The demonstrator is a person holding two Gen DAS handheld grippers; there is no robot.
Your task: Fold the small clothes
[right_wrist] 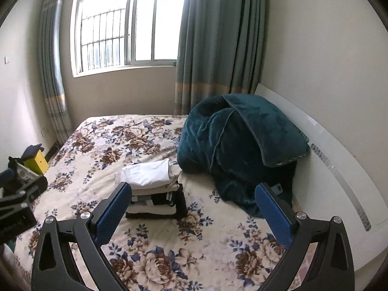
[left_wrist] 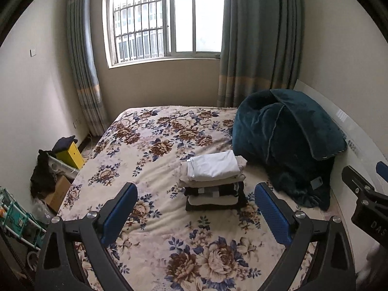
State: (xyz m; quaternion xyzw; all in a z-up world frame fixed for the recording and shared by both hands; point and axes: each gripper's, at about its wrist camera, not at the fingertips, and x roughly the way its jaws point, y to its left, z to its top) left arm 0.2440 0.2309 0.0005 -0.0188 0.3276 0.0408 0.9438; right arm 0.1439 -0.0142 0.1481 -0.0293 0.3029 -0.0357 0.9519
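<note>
At centre frame on the floral bed I see the stack of folded clothes finished, no loose garment visible, while my left gripper and right gripper hang spread and empty.

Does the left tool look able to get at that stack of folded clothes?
Probably yes: the left tool is open, empty, and the stack of folded clothes lies straight ahead with only bare bedspread between.

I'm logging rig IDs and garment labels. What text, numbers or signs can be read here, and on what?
"DA5", possibly cut off, on the right gripper's black body.
Pale lettering on the left gripper's body: too blurred.
Small tags in the stack of folded clothes: unreadable.
Tag on the teal blanket: unreadable.
</note>
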